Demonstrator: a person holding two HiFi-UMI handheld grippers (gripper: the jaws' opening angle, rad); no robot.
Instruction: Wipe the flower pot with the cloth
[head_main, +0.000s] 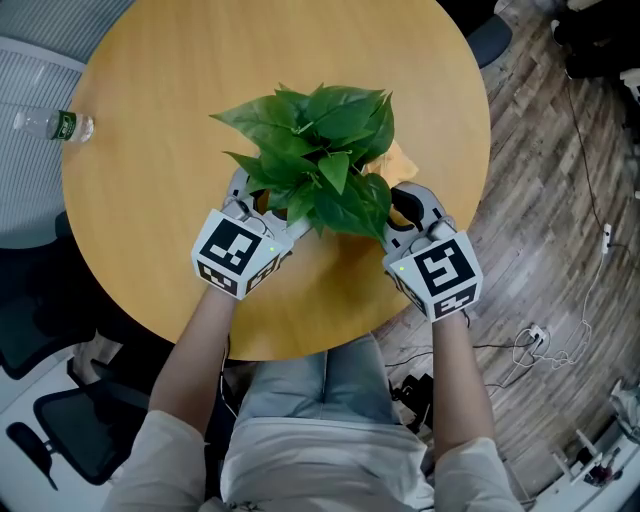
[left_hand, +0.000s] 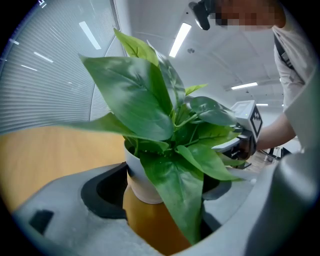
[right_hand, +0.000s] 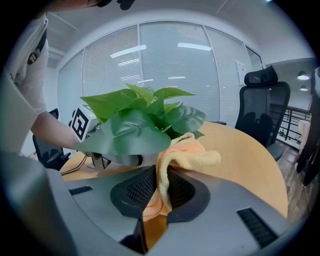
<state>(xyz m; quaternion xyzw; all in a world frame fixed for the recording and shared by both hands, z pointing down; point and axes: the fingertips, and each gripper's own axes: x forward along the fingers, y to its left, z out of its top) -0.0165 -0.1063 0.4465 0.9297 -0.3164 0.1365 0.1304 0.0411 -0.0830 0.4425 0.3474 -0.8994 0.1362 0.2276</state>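
Centrally, the left gripper (head_main: 262, 205) has its jaws clasped around the round white ceramic flower pot (left_hand: 137, 182). At lower centre, the right gripper (head_main: 405, 208) has its jaws pinched on the soft yellow cloth (right_hand: 192, 152), just beside the pot.

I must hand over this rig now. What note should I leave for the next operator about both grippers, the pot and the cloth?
Left gripper: jaws closed around the white flower pot, which stands on the round wooden table.
Right gripper: shut on the yellow cloth, held beside the pot under the green leaves.
Done: pot steadied, cloth gripped. How much is wiped does not show.
Left: rub the cloth round the pot's wall, then release both.
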